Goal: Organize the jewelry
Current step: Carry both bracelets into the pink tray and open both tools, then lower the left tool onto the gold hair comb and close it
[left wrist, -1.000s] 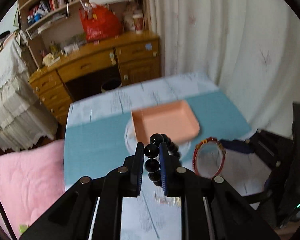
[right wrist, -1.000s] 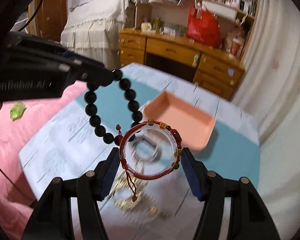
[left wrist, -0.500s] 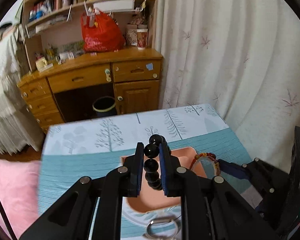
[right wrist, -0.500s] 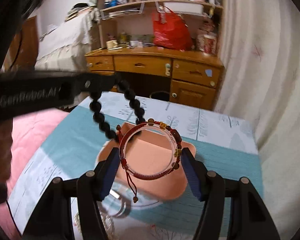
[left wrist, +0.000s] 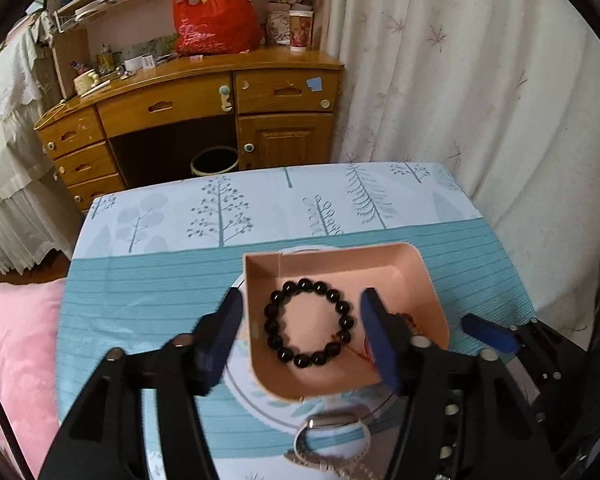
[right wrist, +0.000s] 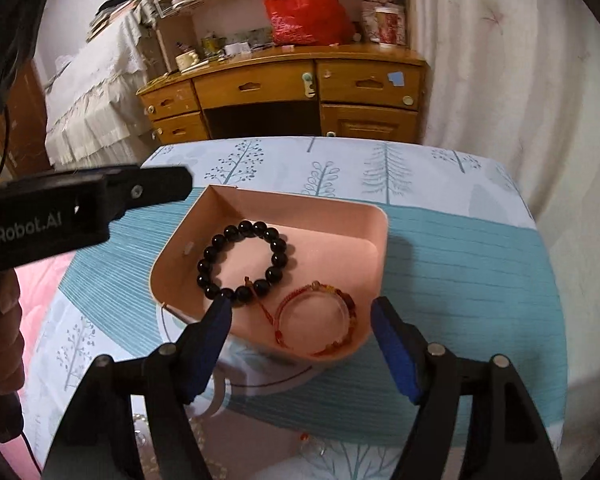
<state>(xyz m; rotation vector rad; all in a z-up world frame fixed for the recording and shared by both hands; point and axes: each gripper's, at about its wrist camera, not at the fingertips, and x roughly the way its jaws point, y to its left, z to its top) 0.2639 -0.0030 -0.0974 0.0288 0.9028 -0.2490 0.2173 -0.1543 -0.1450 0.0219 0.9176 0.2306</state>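
A pink tray point(left wrist: 380, 264) point(right wrist: 300, 208) sits on the table. A black bead bracelet point(left wrist: 274, 344) point(right wrist: 278, 246) lies flat in it. A red cord bracelet point(right wrist: 286, 304) with a clear ring lies beside it in the tray's near right part; the left wrist view shows only a bit of its red cord point(left wrist: 354, 354). My left gripper point(left wrist: 302, 314) is open and empty just above the tray's near side. My right gripper point(right wrist: 300, 316) is open and empty over the tray's near edge. The left gripper's arm point(right wrist: 80, 204) shows at the left of the right wrist view.
The table has a blue and white tree-print cloth point(left wrist: 260, 208). A silver bangle and a pale chain point(left wrist: 332, 436) lie near the table's front edge. A wooden desk point(left wrist: 204, 108) stands beyond the table, a curtain point(left wrist: 480, 80) to the right, pink bedding point(left wrist: 12, 340) to the left.
Both grippers have opened and let go. The black bead bracelet and the red cord bracelet, held above the tray before, now lie in the tray.
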